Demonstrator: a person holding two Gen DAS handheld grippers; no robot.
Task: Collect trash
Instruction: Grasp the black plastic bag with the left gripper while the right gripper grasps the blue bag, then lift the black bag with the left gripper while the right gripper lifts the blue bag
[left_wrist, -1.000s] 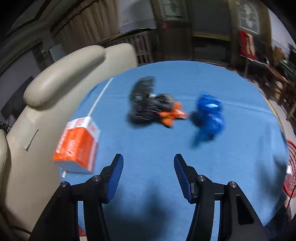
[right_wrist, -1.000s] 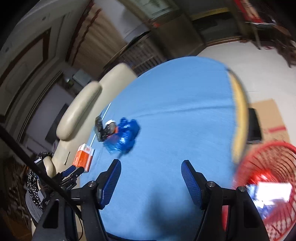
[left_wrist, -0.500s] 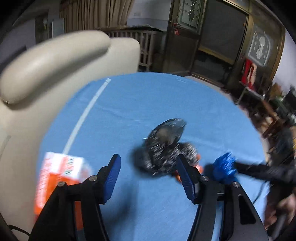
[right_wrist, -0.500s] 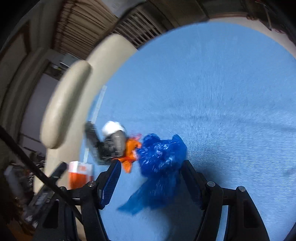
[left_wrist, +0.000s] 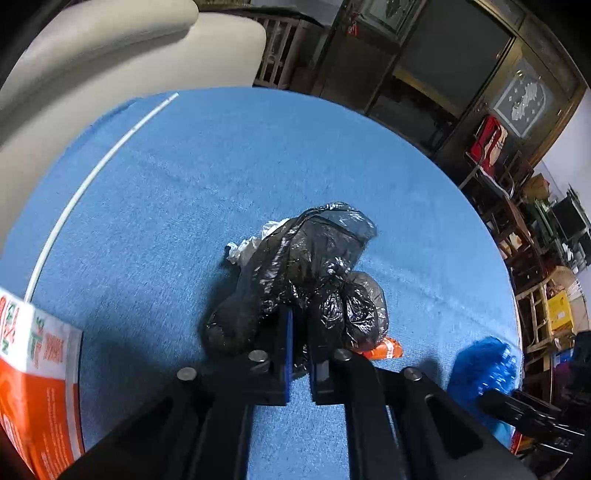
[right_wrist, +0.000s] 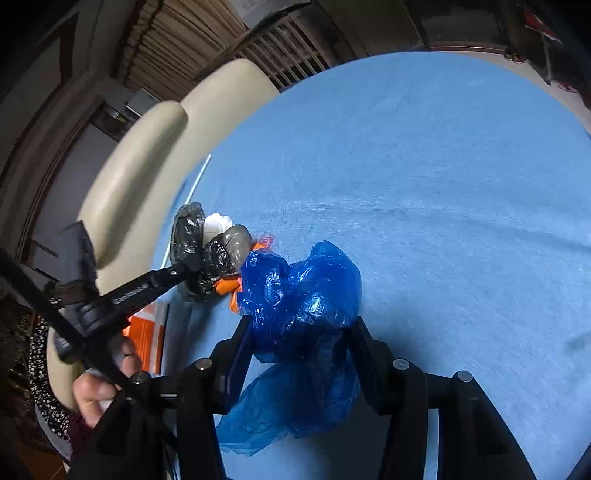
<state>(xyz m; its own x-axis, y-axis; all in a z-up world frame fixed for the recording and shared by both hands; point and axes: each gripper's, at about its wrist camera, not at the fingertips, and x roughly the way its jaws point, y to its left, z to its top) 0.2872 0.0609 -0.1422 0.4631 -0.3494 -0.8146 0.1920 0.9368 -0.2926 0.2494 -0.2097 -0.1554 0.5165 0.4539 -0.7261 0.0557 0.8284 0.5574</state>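
- Orange-and-white carton (left_wrist: 33, 387): at the desk's left edge, untouched. A second ago it sat further up the left wrist view; the camera has pushed in past it.
- Left gripper (left_wrist: 298, 350): was spread wide over bare cloth a second ago, now pressed together, pinching a fold of the black trash bag (left_wrist: 314, 273) mid-desk. White crumpled paper (left_wrist: 251, 243) pokes out at the bag's far side; an orange wrapper (left_wrist: 384, 349) lies against its right.
- Right gripper (right_wrist: 299, 332): jaws closing around the blue plastic bag (right_wrist: 303, 295), which sits between them just right of the black one. Pads look to touch it; firm grip not confirmed.
- Meaning: both bags look about ready to lift; the carton and wrapper remain.
- Desk (right_wrist: 443, 184): round, blue cloth cover, white strip near the left edge.
- Room: cream padded chair (left_wrist: 110, 48) at the desk's far-left edge, dark wood cabinets behind, cluttered furniture on the right.
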